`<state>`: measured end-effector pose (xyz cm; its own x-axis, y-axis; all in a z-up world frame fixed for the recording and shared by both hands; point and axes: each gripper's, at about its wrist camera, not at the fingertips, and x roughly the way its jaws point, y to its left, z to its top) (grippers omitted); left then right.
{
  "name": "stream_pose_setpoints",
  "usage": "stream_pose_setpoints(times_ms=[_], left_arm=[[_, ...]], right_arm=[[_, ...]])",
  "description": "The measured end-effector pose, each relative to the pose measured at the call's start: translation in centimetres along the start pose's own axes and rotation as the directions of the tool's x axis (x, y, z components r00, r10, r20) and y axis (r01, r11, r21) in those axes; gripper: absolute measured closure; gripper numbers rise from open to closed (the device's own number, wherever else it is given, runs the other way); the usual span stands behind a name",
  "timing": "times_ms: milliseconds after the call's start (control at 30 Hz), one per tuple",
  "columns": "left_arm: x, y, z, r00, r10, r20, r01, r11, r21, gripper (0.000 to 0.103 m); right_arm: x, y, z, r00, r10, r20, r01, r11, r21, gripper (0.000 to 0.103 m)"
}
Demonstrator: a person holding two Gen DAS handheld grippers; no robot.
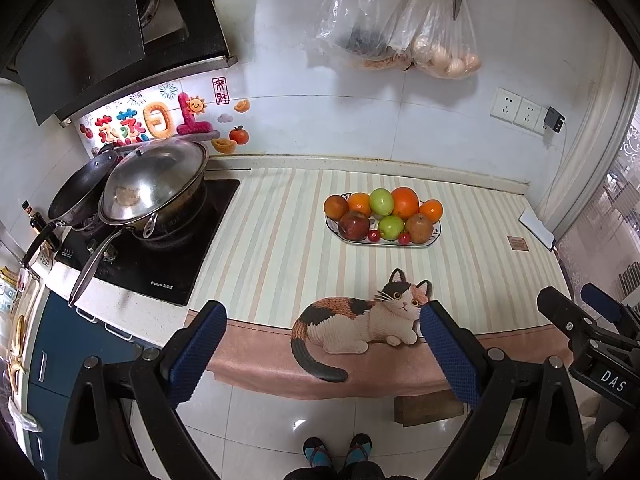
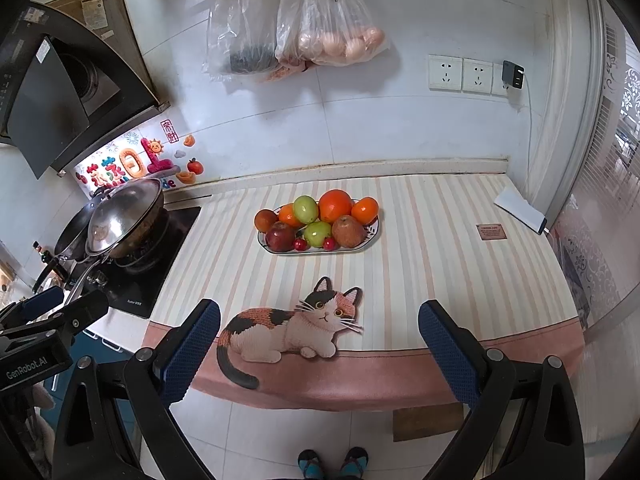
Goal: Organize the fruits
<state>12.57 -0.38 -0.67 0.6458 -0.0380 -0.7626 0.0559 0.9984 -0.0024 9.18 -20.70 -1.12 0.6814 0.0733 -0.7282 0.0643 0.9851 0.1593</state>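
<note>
An oval white plate (image 1: pixel 434 237) (image 2: pixel 372 233) stands on the striped counter mat, piled with fruit: oranges (image 1: pixel 405 201) (image 2: pixel 335 205), green apples (image 1: pixel 381 201) (image 2: pixel 306 209), red-brown apples (image 1: pixel 353 225) (image 2: pixel 281 238) and small red cherries (image 1: pixel 374 235) (image 2: pixel 300 244). My left gripper (image 1: pixel 323 314) is open and empty, held off the counter's front edge, well short of the plate. My right gripper (image 2: pixel 319 312) is likewise open and empty, at the front edge over the cat picture. Each gripper shows at the side of the other's view.
A lidded wok (image 1: pixel 154 184) and a pan (image 1: pixel 82 190) sit on the black stove at left. Plastic bags with eggs (image 2: pixel 340 44) and scissors hang on the tiled wall. A white device (image 2: pixel 520 210) lies at the right wall. The person's feet (image 1: pixel 336 452) stand on the floor.
</note>
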Motion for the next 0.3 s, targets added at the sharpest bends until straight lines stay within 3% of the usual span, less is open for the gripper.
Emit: stream_pose_setpoints(times_ms=[300], left_arm=[[0.23, 0.03, 0.06, 1.0, -0.002, 0.004, 0.002, 1.0, 0.002, 0.004]], right_arm=[[-0.1, 0.34, 0.09, 1.0, 0.003, 0.002, -0.003, 1.0, -0.009, 0.002]])
